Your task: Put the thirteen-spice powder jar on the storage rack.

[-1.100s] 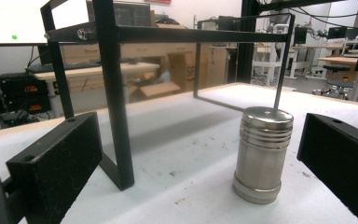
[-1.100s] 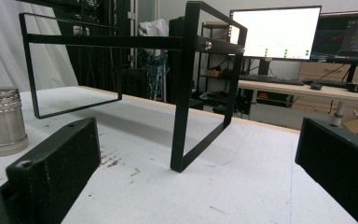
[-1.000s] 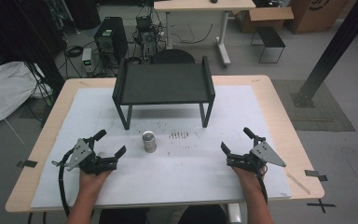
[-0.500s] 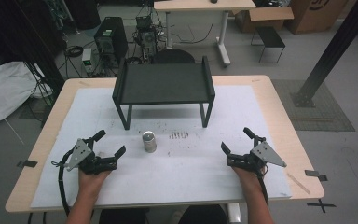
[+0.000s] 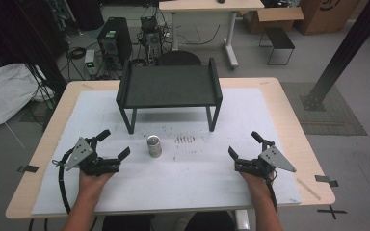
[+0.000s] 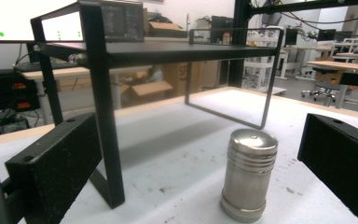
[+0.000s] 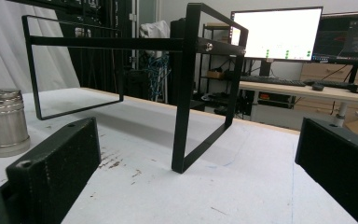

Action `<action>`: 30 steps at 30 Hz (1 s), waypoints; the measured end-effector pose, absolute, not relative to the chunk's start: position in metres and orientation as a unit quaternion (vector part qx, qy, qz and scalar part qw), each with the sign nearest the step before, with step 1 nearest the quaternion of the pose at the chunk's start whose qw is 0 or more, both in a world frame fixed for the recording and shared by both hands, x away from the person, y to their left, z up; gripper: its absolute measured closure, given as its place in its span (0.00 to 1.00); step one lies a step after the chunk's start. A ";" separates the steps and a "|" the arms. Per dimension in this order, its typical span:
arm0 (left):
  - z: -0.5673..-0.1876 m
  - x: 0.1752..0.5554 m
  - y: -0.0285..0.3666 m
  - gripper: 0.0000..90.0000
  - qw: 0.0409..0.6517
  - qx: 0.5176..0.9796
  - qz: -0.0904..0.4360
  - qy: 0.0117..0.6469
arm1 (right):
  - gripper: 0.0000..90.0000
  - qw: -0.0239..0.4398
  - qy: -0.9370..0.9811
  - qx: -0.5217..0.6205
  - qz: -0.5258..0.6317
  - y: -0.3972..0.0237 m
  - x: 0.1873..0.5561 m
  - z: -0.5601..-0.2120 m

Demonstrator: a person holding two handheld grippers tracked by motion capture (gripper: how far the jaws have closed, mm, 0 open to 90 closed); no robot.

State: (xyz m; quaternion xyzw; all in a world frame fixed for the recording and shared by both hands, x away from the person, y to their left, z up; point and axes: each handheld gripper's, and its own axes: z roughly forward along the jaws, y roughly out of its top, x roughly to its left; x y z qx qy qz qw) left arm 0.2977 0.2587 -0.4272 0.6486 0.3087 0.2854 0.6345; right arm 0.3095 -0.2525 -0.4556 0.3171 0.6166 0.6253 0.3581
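Note:
A small steel shaker (image 5: 154, 146) stands upright on the white sheet, in front of a black metal shelf stand (image 5: 168, 86). My left gripper (image 5: 113, 144) rests on the table to the shaker's left, jaws wide open and empty. In the left gripper view the shaker (image 6: 249, 173) stands just ahead, between the jaws but apart from them, beside the stand's leg (image 6: 103, 112). My right gripper (image 5: 244, 145) lies open and empty at the right. In the right gripper view the shaker (image 7: 4, 122) is far left, and the stand (image 7: 186, 88) rises ahead.
The white sheet (image 5: 183, 183) covers most of the wooden table (image 5: 289, 110). Dark smudges (image 5: 185, 140) mark the sheet right of the shaker. Beyond the table stand a computer tower (image 5: 112, 36), cables and another desk (image 5: 207, 6).

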 end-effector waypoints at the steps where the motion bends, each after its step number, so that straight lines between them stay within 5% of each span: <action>1: -0.426 0.298 0.258 0.00 0.634 0.649 0.285 0.307 | 0.00 0.358 0.617 0.317 0.625 -0.253 0.310 -0.456; 30: -0.404 0.311 0.243 0.01 0.620 0.685 0.240 0.297 | 0.00 0.358 0.615 0.317 0.627 -0.253 0.309 -0.456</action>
